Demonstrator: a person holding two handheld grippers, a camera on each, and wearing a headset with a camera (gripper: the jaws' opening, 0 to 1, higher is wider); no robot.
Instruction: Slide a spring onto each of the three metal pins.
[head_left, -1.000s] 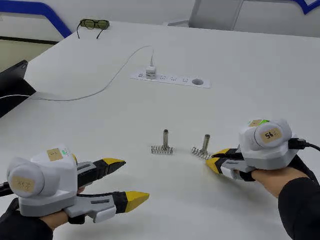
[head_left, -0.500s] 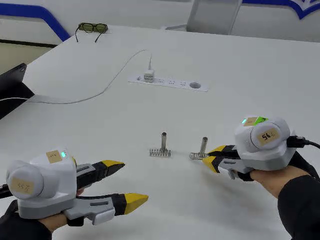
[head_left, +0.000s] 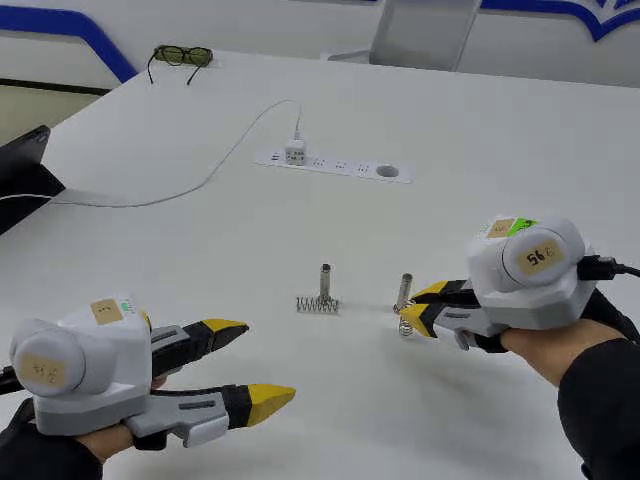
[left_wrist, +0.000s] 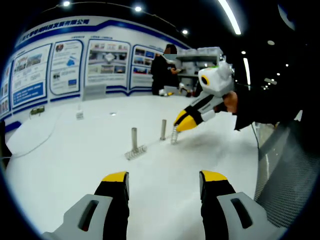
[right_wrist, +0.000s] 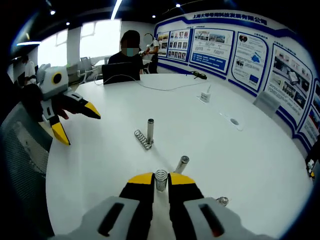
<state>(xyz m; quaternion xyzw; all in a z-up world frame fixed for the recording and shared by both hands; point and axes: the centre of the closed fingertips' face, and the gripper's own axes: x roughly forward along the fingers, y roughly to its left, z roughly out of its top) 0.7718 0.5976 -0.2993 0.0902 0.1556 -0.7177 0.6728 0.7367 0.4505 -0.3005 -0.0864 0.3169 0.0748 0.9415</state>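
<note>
Spring (right_wrist: 160, 180) pinched in right hand-held gripper (right_wrist: 161, 178), beside pin (right_wrist: 181, 164)

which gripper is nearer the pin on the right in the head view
Right. The right gripper, shut on a spring, is right beside that pin; the left gripper, open, is well away at the head view's lower left.

The white tabletop (head_left: 500, 140) carries two upright metal pins just below frame centre: the left pin (head_left: 325, 279), with a spring (head_left: 317, 304) lying at its foot, and the right pin (head_left: 405, 290). Above centre lies a power strip (head_left: 330, 165), its cable (head_left: 207, 180) trailing left. Glasses (head_left: 180, 55) sit at upper left.
</note>
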